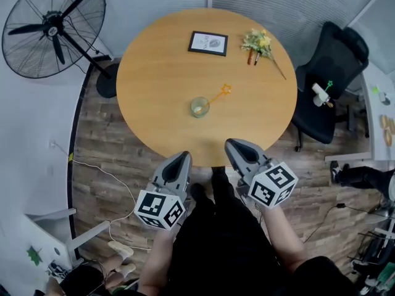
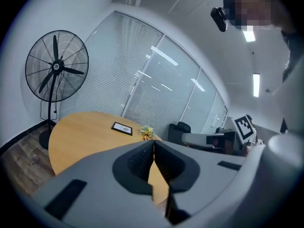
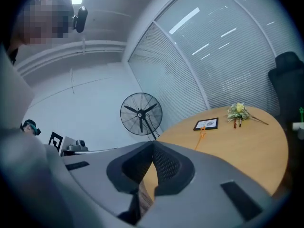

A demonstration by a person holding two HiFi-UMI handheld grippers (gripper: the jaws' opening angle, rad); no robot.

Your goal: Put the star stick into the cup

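1. No word, brand or number can be read anywhere in the views.
2. The framed card point(image 1: 208, 43) lies at about twelve o'clock on the round table point(image 1: 154, 103). It shows a pale print, and any lettering on it is too small to make out.
3. The marker cube point(image 1: 159, 209) of the left gripper point(image 1: 183, 156), at seven o'clock in the head view, bears only black-and-white square codes, no letters.
4. The marker cube point(image 1: 273, 184) of the right gripper point(image 1: 230, 143), at five o'clock, likewise bears only square codes.

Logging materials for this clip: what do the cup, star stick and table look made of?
Cup: clear glass or plastic; see-through, faintly greenish. Star stick: orange, likely plastic, too small to confirm. Table: wood or laminate, smooth, even tan.
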